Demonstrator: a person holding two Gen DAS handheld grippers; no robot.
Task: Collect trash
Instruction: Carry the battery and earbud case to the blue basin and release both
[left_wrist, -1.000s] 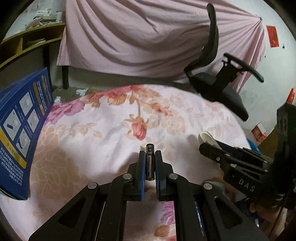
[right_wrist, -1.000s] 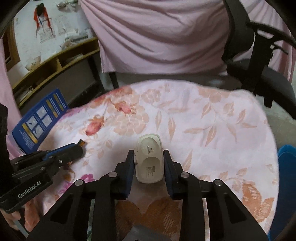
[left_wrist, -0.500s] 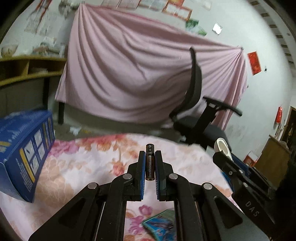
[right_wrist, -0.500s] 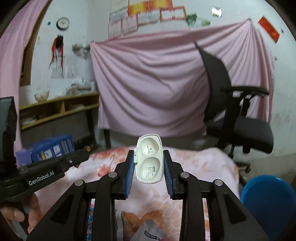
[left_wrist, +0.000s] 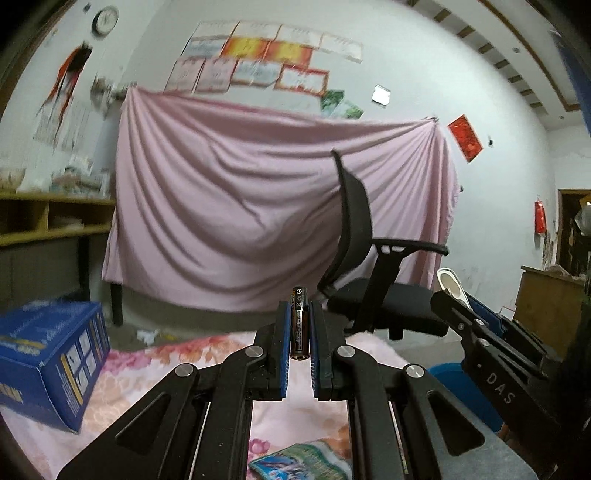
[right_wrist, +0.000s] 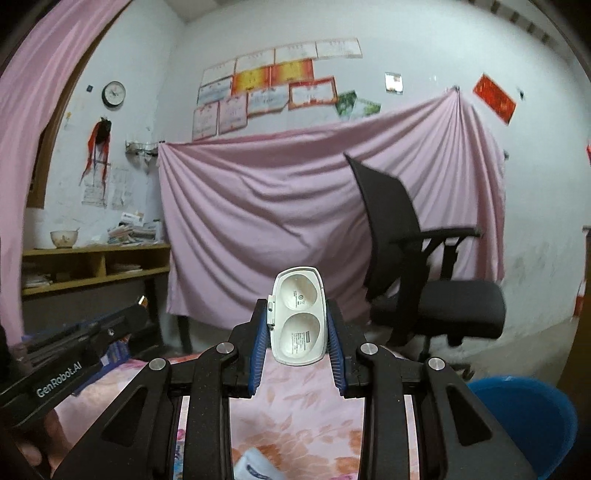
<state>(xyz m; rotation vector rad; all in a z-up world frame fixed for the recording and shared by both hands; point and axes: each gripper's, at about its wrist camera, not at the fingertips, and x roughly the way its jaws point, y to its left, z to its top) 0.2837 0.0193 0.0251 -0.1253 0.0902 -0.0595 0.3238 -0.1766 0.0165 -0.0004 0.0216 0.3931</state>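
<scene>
The left gripper (left_wrist: 299, 328) clamps a dark cylindrical battery (left_wrist: 298, 321) upright between its blue pads, printed end at 12 o'clock. The right gripper (right_wrist: 298, 332) pinches a white plastic two-hollow case (right_wrist: 298, 321) by its long sides, above the floral cloth (right_wrist: 295, 406); a blue bin (right_wrist: 524, 417) sits at 4 o'clock
</scene>
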